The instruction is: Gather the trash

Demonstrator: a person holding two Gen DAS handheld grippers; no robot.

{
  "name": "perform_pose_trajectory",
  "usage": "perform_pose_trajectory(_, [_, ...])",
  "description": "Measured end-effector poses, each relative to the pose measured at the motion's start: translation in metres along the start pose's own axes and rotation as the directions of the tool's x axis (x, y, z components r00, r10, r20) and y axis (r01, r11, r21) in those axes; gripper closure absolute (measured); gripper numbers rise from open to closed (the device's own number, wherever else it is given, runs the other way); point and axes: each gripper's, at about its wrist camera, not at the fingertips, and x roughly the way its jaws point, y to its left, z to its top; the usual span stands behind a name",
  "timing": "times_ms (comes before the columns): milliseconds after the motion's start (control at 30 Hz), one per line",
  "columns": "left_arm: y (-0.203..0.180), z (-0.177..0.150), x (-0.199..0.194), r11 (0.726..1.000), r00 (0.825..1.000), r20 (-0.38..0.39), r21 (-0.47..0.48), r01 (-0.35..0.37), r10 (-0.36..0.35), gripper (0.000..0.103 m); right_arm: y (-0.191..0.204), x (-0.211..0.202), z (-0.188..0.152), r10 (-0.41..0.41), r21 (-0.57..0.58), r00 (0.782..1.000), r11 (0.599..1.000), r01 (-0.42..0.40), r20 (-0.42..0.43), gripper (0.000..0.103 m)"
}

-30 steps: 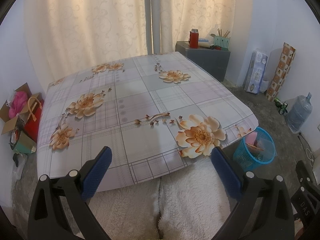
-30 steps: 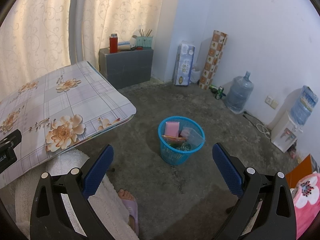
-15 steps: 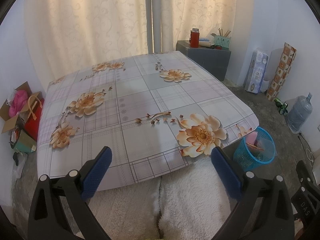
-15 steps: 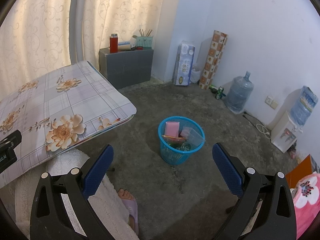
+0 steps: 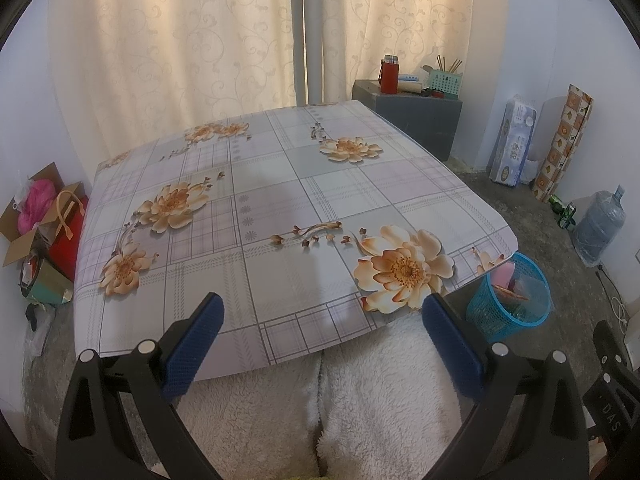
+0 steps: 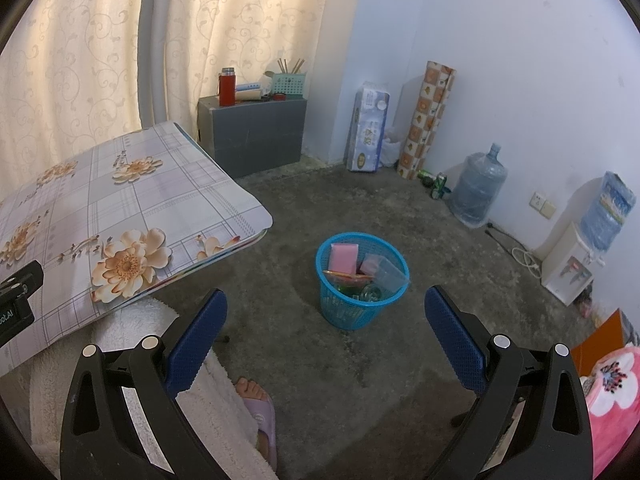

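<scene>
A blue mesh basket (image 6: pixel 362 280) stands on the concrete floor to the right of the table, holding pink packets, a clear bag and other trash. It also shows at the right of the left wrist view as the basket (image 5: pixel 510 300), partly behind the table corner. My left gripper (image 5: pixel 320 320) hangs open over the near edge of the floral tablecloth (image 5: pixel 280 200), with nothing between its blue pads. My right gripper (image 6: pixel 326 316) is open too, held above the floor just short of the basket. No loose trash shows on the cloth.
A grey cabinet (image 6: pixel 256 132) with a red flask stands by the curtain. Tissue pack, patterned roll, cans and a water jug (image 6: pixel 476 192) line the far wall; a dispenser (image 6: pixel 568 272) sits right. Boxes and bags (image 5: pixel 44 232) lie left of the table. A person's white-robed lap and slippered foot (image 6: pixel 256 404) are below.
The left wrist view has shifted very slightly; both grippers stay open and nothing else has moved.
</scene>
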Motion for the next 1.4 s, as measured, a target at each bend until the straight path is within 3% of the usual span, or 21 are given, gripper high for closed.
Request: perform_pose_trajectory(1400, [0.0006,-0.0010,0.0001,1.000,1.000,-0.005,0.000,0.001,-0.001,0.006,0.0002,0.0012,-0.0003,-0.015,-0.018,1.000,1.000,0.015,0.003,0.008])
